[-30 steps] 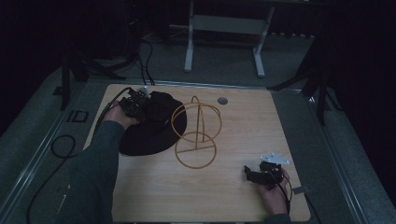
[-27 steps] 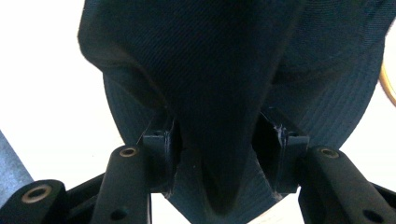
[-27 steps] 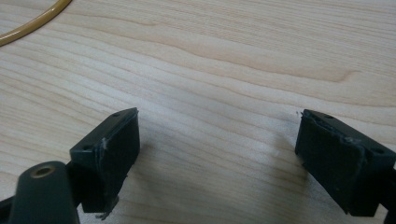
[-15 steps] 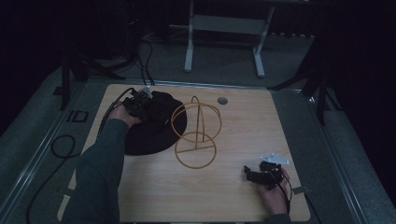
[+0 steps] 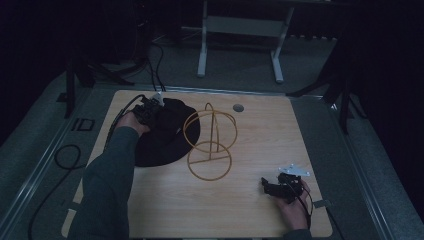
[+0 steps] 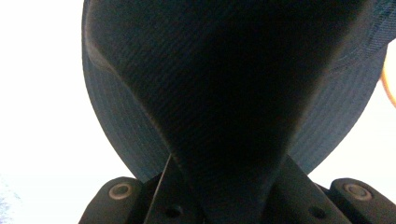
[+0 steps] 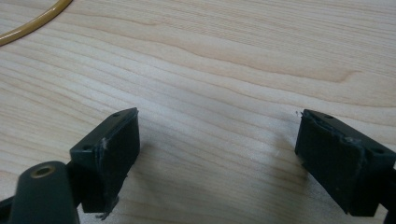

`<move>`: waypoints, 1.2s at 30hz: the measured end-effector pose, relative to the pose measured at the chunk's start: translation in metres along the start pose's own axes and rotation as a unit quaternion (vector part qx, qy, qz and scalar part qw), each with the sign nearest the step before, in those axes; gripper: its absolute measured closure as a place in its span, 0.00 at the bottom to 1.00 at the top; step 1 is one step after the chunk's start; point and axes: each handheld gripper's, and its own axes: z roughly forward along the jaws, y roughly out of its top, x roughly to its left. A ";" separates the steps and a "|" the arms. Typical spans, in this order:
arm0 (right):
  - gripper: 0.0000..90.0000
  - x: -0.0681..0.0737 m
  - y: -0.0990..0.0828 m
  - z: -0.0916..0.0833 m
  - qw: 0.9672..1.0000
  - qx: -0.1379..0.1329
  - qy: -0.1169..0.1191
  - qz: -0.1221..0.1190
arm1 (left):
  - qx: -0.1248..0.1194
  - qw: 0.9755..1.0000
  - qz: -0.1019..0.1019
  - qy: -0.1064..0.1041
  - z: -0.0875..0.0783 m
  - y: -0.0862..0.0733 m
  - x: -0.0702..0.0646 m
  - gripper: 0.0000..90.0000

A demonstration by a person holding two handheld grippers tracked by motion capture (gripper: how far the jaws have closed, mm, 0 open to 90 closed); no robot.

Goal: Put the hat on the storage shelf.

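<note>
Gripping the black hat (image 5: 167,132), the left tool (image 5: 150,111) has just closed on its fabric; right tool (image 5: 280,187) rests wide open, empty, on the desk (image 5: 260,135).

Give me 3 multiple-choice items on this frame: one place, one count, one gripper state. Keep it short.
1. Where does the black hat lie relative to the wire stand?
A. on the stand's left in the high view
B. hung on top of it
C. at the table's near right corner

2. How many grippers rest apart from the hat?
A. none
B. one
C. two

3. What state is the left gripper in?
A. wide open over bare wood
B. shut on the hat's fabric
C. shut on the stand's wire

Answers: 1 A, the hat lies flat beside the stand's rings. 2 B, the right gripper sits open on bare table. 3 B, dark cloth is pinched between the jaws in the left gripper view.
</note>
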 end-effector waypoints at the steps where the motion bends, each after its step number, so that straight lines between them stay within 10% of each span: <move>1: 0.15 0.000 0.000 0.000 1.000 0.000 0.000 0.000 | 0.000 1.000 0.001 -0.003 -0.001 -0.001 0.001 0.97; 36: 0.15 0.000 0.000 0.000 1.000 0.000 0.001 0.000 | -0.049 0.997 0.011 -0.063 -0.051 -0.034 0.014 0.98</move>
